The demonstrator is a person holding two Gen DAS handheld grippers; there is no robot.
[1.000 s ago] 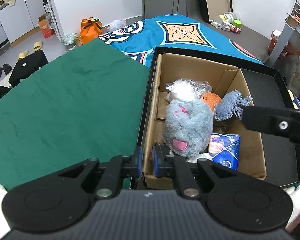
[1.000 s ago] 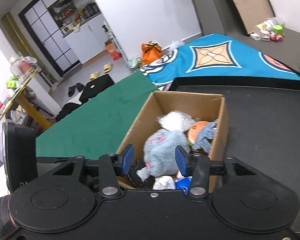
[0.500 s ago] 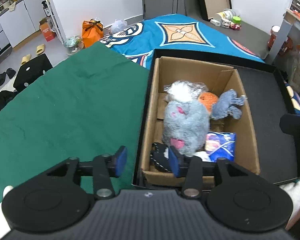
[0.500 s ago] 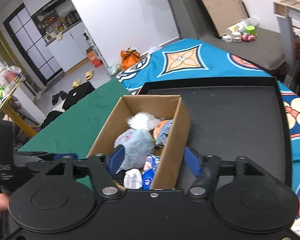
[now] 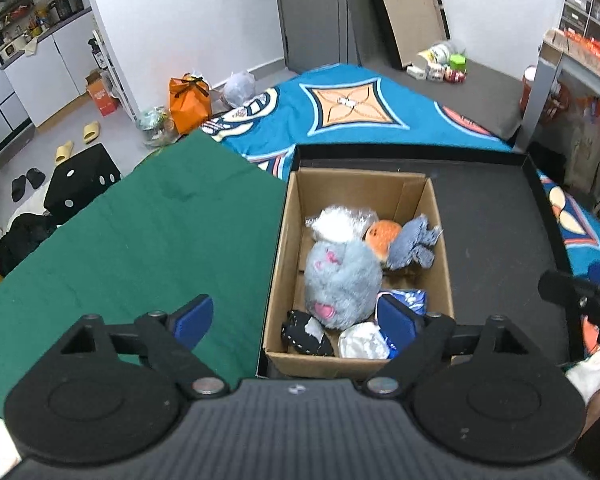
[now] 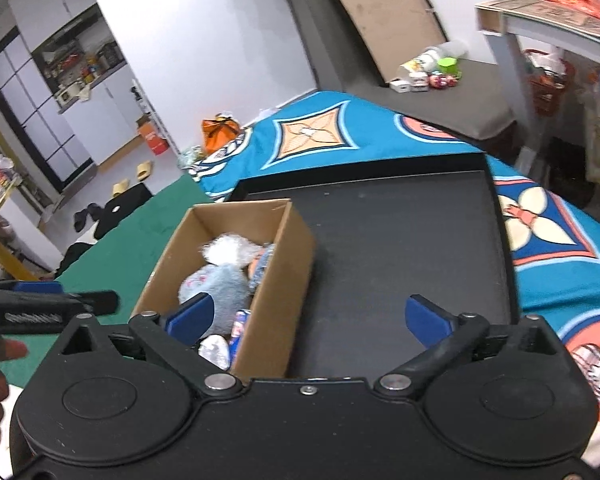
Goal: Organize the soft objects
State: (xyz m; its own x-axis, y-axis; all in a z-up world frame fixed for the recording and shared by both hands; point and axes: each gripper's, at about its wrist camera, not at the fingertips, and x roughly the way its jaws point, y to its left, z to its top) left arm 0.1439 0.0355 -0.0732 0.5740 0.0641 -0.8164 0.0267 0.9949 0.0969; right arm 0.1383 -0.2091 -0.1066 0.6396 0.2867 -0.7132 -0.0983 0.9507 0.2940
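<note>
Hovering, gaping left tool (image 5: 294, 318) over box (image 5: 276, 280)

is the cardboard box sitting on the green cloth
No, the cardboard box sits inside the black tray, at its left edge, with the green cloth lying beside the tray.

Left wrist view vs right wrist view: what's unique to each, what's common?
Left wrist only: the small black patterned soft item in the box's near corner, and the open left gripper. Right wrist only: the grey table's cluttered top, the open right gripper. Both: the brown cardboard box in the black tray, holding the grey fluffy plush.
</note>
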